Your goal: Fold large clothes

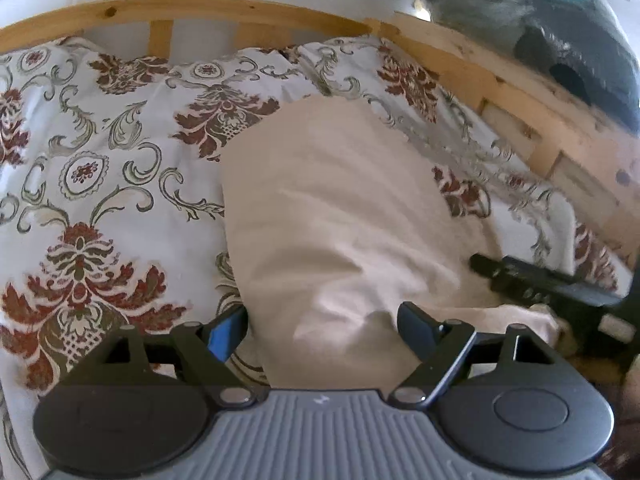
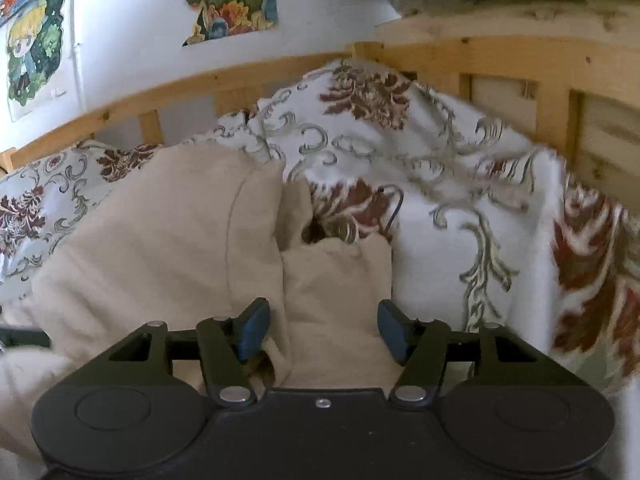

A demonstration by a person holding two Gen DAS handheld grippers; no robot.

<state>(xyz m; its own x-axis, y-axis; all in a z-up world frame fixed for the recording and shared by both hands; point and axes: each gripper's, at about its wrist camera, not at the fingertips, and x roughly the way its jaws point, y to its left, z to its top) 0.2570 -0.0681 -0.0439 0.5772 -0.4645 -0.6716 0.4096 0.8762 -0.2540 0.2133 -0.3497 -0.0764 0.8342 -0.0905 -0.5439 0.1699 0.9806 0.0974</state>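
Here we hold both grippers low over a bed, each aimed down at a cream garment that lies on the floral cover. Our left gripper stands wide, its fingers either side of the garment's near end, the pads not pressing it. Our right gripper is parted too, jaws apart around a bunched cream fold, with the cloth between the pads but not pinched.

In the left view the garment runs as a long strip away from us toward the wooden rail, and the right gripper's dark finger rests at its right edge. Bare cover spreads wide to the left. On the right the cover is heaped up against the slatted frame, so room there is tight.
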